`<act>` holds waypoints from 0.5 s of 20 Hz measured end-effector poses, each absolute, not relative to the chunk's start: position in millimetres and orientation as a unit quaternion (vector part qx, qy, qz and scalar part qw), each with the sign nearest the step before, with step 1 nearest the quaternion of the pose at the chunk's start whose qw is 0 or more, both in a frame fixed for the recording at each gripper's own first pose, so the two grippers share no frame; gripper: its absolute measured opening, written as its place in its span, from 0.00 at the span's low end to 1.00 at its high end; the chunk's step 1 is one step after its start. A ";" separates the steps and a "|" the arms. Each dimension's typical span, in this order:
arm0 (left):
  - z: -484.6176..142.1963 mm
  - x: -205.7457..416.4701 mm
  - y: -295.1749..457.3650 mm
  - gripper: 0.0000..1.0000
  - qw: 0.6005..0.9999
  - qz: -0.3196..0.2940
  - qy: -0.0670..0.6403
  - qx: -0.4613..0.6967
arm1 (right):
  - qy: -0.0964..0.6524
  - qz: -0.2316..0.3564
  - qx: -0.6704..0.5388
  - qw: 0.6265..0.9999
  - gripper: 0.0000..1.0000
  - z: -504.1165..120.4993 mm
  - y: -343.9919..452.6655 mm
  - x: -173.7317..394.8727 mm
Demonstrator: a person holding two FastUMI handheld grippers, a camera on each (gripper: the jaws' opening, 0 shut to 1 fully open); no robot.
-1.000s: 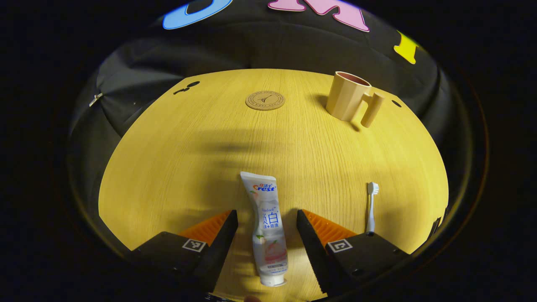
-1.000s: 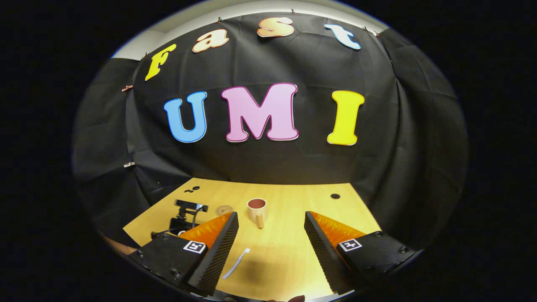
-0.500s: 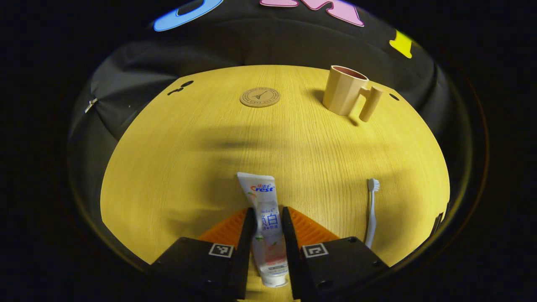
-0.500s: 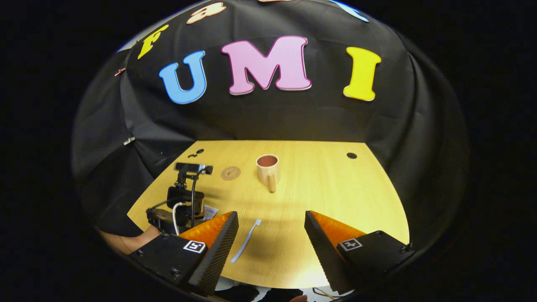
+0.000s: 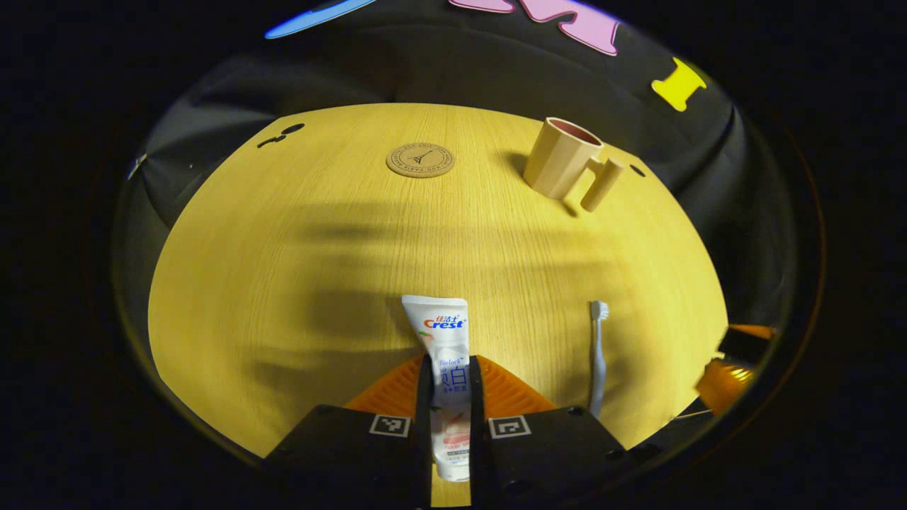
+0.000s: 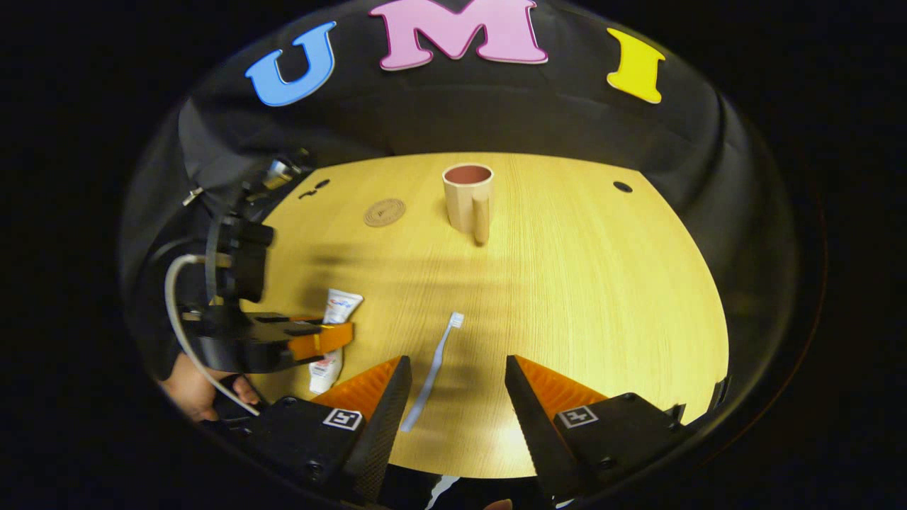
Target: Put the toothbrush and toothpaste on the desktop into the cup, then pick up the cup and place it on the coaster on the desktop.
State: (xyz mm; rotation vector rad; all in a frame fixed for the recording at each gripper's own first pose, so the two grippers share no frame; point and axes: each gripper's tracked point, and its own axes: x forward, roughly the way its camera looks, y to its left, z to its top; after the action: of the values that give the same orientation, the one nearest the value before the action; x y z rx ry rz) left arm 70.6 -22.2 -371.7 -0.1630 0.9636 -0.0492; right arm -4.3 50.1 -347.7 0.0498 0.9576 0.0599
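Left hand-held gripper (image 5: 449,397) clamping toothpaste (image 5: 445,340), toothbrush (image 5: 598,354) just beside

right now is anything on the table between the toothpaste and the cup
Nothing visible. The left gripper has its jaws closed on the toothpaste, and only bare table lies between it and the cup. The coaster and toothbrush lie off to either side.

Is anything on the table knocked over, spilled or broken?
Nothing stands out. The cup stands upright, the coaster lies flat, and the toothbrush lies on the table unbroken. The toothpaste is pinched between the left gripper's fingers, as the job needs. No spills.
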 end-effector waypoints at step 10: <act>-303.6 42.1 22.3 0.24 0.920 -0.047 0.383 -0.076 | 0.548 0.000 0.000 0.836 0.60 -420.0 64.4 0.0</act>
State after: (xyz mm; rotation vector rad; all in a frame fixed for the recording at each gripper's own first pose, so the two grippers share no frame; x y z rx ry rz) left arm 42.1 22.3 -303.6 -0.1556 0.7864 -0.0968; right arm 0.0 64.4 -420.0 -0.0007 1.1602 -0.0005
